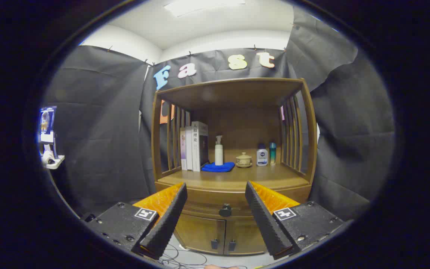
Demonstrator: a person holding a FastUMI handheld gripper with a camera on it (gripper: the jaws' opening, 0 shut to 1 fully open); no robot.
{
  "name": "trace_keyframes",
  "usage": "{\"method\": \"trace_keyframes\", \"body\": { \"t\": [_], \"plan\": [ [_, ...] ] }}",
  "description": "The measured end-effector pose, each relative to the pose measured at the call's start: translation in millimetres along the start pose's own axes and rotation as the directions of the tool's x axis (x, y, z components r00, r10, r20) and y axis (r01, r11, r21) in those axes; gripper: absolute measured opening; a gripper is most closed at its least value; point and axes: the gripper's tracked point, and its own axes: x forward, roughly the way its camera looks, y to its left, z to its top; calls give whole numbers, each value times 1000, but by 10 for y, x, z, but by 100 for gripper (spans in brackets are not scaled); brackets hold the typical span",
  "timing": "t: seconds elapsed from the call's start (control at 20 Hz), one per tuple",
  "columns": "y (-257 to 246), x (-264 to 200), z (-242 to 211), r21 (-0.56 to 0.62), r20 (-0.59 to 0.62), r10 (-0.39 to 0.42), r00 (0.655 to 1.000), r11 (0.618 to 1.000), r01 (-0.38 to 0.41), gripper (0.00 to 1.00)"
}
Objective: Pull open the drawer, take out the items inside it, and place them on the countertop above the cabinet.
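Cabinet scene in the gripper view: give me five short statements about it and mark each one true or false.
1. The drawer is shut. True.
2. The gripper is closed on the drawer knob. False: its fingers are spread open, with the knob ahead, between them and untouched.
3. The white pump bottle stands on the blue cloth. True.
4. The books lie flat in a stack. False: they stand upright.
5. The lidded cup sits between the pump bottle and two small bottles. True.
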Motion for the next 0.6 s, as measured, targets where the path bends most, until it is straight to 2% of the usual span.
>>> {"method": "trace_keyframes", "body": {
  "t": [0.35, 0.6],
  "plan": [
    [33, -22, 12, -3, 7, -3, 1000, 1000, 3, 99],
    [17, 139, -31, -1, -7, -12, 1000, 1000, 12, 99]
  ]
}}
